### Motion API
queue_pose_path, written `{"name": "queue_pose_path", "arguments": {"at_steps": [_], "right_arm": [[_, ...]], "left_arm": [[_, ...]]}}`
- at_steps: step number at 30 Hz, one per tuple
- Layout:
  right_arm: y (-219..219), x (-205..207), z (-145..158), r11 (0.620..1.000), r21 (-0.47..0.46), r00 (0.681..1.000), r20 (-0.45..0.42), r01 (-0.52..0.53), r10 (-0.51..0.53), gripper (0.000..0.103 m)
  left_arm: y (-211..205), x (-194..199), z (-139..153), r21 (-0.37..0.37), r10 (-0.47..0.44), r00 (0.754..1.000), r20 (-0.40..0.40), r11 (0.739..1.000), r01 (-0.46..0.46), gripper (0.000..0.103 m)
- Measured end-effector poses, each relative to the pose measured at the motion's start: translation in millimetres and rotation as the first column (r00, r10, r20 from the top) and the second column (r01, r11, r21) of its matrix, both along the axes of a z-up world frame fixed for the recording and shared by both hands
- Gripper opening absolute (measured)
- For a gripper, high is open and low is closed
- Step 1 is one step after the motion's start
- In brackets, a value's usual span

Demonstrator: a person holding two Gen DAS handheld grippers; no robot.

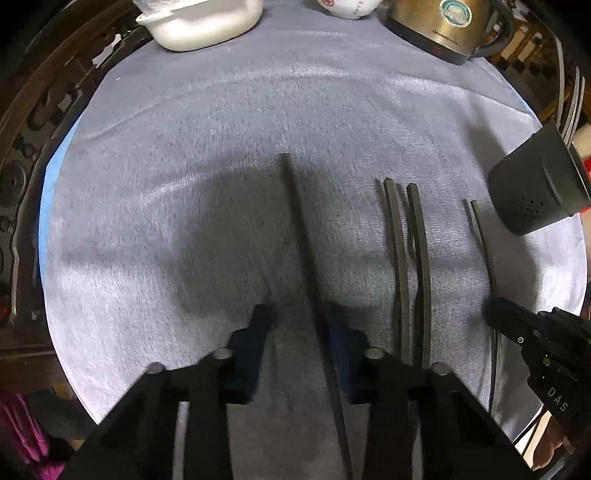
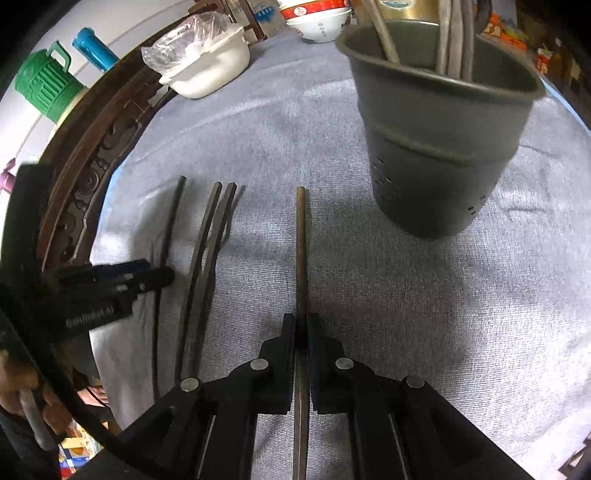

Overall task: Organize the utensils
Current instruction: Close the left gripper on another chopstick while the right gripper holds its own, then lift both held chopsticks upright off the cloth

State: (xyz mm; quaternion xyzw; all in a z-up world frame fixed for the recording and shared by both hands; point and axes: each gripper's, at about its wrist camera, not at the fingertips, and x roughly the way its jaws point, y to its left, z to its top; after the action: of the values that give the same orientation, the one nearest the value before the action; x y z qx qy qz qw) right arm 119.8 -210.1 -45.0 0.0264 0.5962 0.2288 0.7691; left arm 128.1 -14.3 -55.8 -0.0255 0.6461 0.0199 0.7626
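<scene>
Several dark chopsticks lie lengthwise on a grey cloth [image 1: 258, 110]. My left gripper [image 1: 297, 317] is open, its fingers straddling one chopstick [image 1: 295, 206] close above the cloth. To its right lie a pair of chopsticks [image 1: 410, 240] and a single one [image 1: 482, 236]. My right gripper [image 2: 301, 325] is shut on that single chopstick [image 2: 301, 251], which points forward over the cloth. A dark perforated utensil holder [image 2: 439, 147] stands ahead to its right with several utensils in it; it also shows in the left wrist view [image 1: 535, 188].
At the far edge stand a white lidded dish [image 1: 203, 22], a white bowl [image 1: 347, 7] and a metal kettle [image 1: 447, 26]. The carved dark wooden table rim [image 2: 92, 166] runs along the left. A green jug [image 2: 44, 85] stands beyond it.
</scene>
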Motion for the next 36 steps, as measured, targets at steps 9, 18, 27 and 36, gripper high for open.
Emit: {"name": "queue_pose_path", "arguments": {"at_steps": [9, 18, 27, 36], "right_arm": [[26.3, 4.7, 3.3, 0.984, -0.137, 0.994, -0.033, -0.110, 0.107, 0.008], [38.1, 8.5, 5.3, 0.978, -0.173, 0.993, -0.048, -0.117, 0.110, 0.009], [42.9, 17.9, 1.5, 0.960, -0.213, 0.982, -0.101, -0.180, 0.161, 0.009], [56.1, 45.1, -4.2, 0.947, -0.237, 0.960, -0.230, -0.216, 0.161, 0.009]], "left_arm": [[29.6, 8.8, 1.5, -0.086, -0.060, 0.992, -0.115, 0.995, 0.051, 0.020], [47.0, 34.5, 0.5, -0.142, -0.001, 0.993, -0.116, 0.990, -0.016, 0.026], [10.1, 27.6, 0.0, -0.098, -0.231, 0.960, -0.161, 0.971, 0.217, 0.008], [-4.5, 47.3, -4.7, -0.126, -0.224, 0.949, -0.223, 0.972, 0.200, 0.035]]}}
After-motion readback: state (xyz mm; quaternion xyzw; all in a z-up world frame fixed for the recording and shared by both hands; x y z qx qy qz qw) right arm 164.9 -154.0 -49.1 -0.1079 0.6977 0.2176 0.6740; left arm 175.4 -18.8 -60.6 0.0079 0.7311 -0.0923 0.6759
